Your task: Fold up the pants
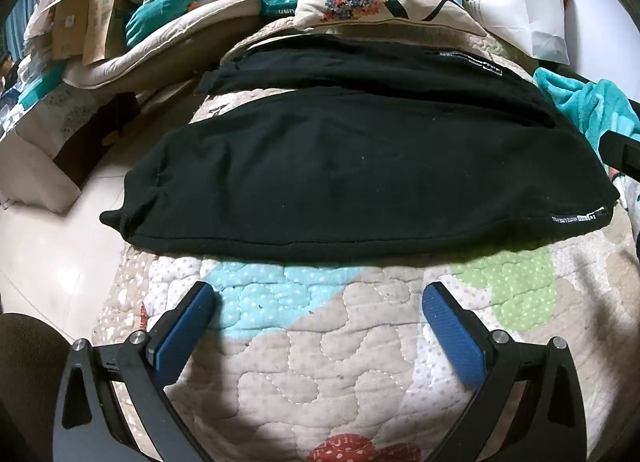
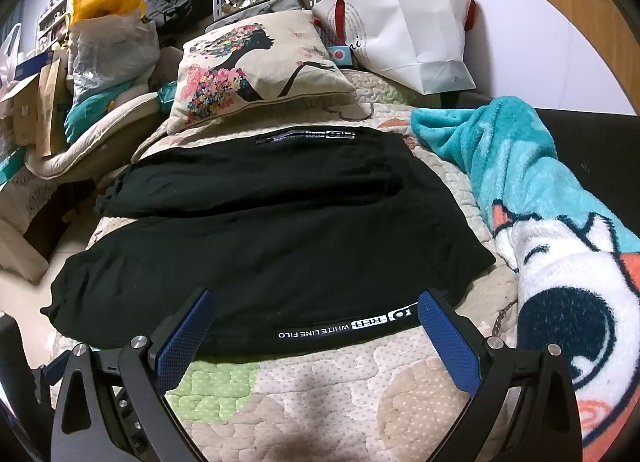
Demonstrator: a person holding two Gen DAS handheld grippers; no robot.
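Black pants [image 1: 360, 166] lie flat across a quilted bedspread [image 1: 320, 342], both legs side by side with cuffs to the left. They also show in the right wrist view [image 2: 280, 230], with a white label strip [image 2: 344, 326] on the near hem. My left gripper [image 1: 320, 294] is open and empty, hovering over the quilt just short of the pants' near edge. My right gripper [image 2: 316, 302] is open and empty, its fingertips over the near edge beside the label. The right gripper's body shows at the left wrist view's right edge [image 1: 620, 150].
A printed cushion [image 2: 256, 62] and a white paper bag [image 2: 416, 26] sit beyond the pants. A teal fleece blanket [image 2: 540, 202] is bunched to the right. Bags and boxes [image 1: 100, 14] crowd the far left. The bed edge drops to the floor [image 1: 52, 246] at left.
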